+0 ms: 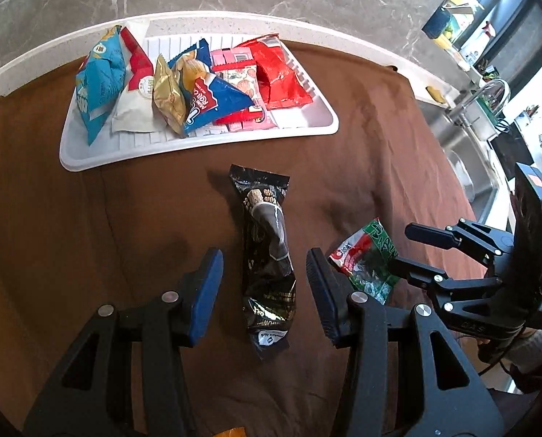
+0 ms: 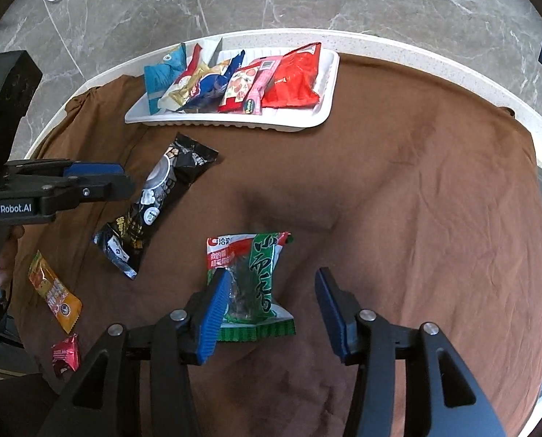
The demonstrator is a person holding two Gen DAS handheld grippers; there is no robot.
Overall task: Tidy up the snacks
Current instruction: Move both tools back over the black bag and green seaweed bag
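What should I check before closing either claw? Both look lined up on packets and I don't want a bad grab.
1. Left claw open around the black snack packet: ok.
2. Right claw open over the green seaweed packet: ok.
3. Seaweed packet centred between fingers: not ok, it sits toward the left finger.
4. Fingertips low enough to touch the brown cloth: cannot tell.
5. Free space in the white tray: not ok, nearly full.
6. Orange packet and red candy clear of both claws: ok.
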